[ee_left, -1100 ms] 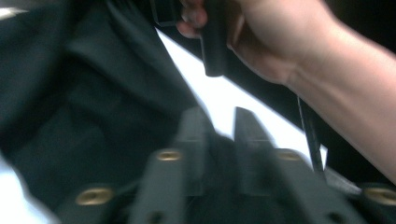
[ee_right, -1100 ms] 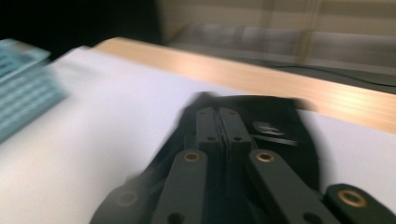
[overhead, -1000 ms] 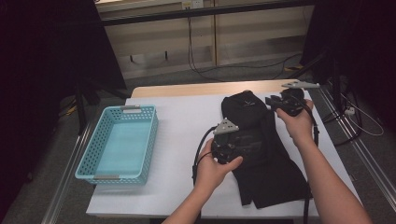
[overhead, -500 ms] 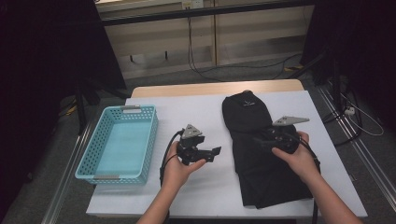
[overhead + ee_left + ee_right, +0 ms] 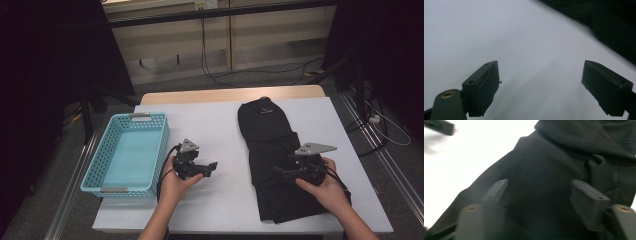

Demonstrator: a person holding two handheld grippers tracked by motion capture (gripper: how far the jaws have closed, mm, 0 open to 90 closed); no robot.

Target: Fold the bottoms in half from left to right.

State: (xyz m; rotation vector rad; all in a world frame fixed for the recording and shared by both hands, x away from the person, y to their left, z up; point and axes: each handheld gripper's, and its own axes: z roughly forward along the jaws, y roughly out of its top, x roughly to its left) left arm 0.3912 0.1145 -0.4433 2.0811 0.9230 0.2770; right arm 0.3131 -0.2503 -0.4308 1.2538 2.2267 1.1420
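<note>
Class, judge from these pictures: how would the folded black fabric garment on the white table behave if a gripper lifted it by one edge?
The folded black fabric garment would probably droop and unfold, since its layers lie soft and creased. It looks light, lying flat on the white table. It seems unlikely to roll or break.

Black garment (image 5: 280,155), folded lengthwise, flat on the white table, beneath the right gripper's fingers (image 5: 589,197).

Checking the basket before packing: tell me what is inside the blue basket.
The blue basket looks empty: its pale floor shows bare in the high view. The strip just inside its near wall is hidden by that wall.
</note>
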